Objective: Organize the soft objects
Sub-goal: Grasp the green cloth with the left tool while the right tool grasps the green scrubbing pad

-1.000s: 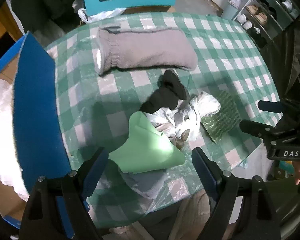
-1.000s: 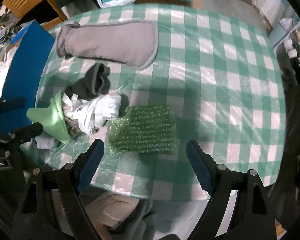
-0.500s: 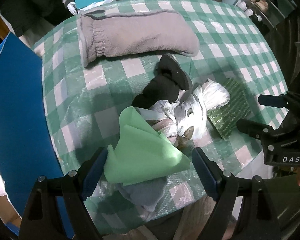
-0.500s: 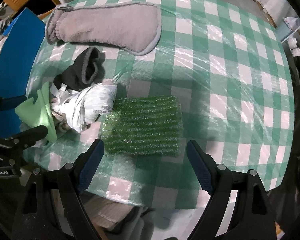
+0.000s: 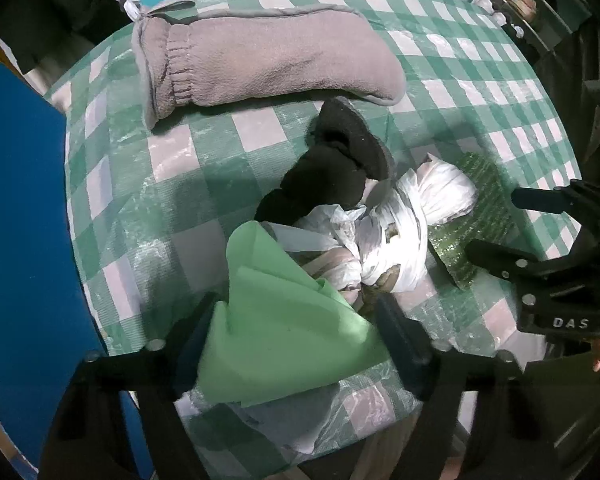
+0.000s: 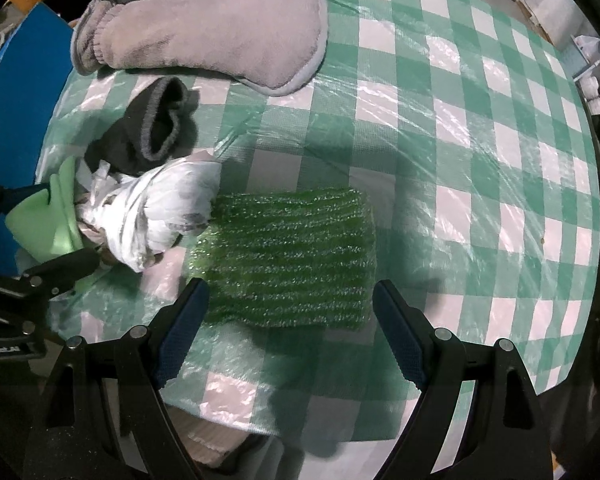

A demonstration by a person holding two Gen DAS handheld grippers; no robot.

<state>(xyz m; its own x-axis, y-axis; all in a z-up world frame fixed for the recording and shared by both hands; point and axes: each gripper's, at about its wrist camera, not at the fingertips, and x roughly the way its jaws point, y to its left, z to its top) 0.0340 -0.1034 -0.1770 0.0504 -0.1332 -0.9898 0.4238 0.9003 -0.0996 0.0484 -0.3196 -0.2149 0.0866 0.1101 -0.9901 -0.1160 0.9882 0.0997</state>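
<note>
In the left wrist view, the left gripper is sitting with its jaws spread wide on either side of a light green cloth at the near edge of the checkered tablecloth. Just beyond it, a knotted white plastic bag is lying against a black sock, and a grey fleece mitt is stretching across farther back.

In the right wrist view, the right gripper is hovering with its jaws wide apart and holding nothing, straddling the near edge of a green sparkly scouring cloth that is touching the bag.
</note>
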